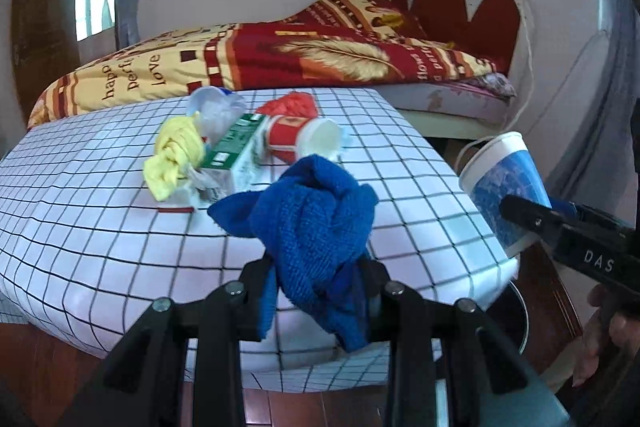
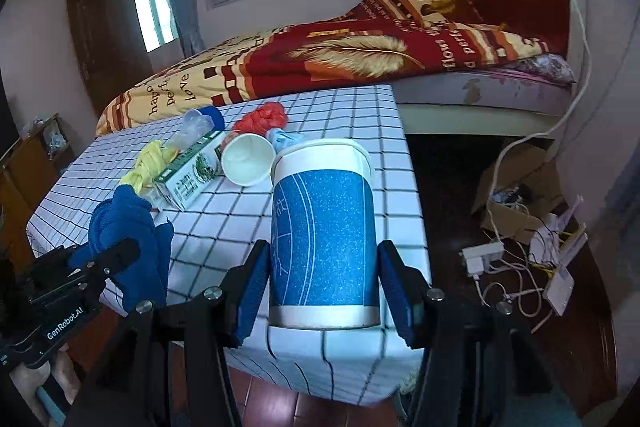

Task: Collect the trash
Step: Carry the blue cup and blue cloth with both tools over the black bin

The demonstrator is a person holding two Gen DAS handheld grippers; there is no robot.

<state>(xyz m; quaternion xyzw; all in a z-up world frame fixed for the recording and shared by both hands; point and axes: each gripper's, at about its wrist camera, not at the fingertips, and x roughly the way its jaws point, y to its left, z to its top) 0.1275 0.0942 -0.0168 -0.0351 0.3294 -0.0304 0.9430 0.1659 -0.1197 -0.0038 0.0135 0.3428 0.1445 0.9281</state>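
My left gripper (image 1: 316, 279) is shut on a blue towel (image 1: 312, 227) and holds it above the near edge of the checked table (image 1: 80, 187); the towel also shows in the right wrist view (image 2: 128, 223). My right gripper (image 2: 320, 283) is shut on a blue and white paper cup (image 2: 324, 231), held off the table's near right corner; the cup shows in the left wrist view (image 1: 504, 187). On the table lie a red paper cup on its side (image 1: 304, 139), a green carton (image 1: 232, 155), a yellow rag (image 1: 172, 155), a red plastic bag (image 1: 292, 105) and a clear plastic cup (image 1: 216, 107).
A bed with a red and yellow quilt (image 1: 280, 55) stands behind the table. A dark round bin (image 1: 516, 319) sits on the floor under the right gripper. A cardboard box (image 2: 516, 187), a power strip (image 2: 480, 259) and cables lie on the floor at the right.
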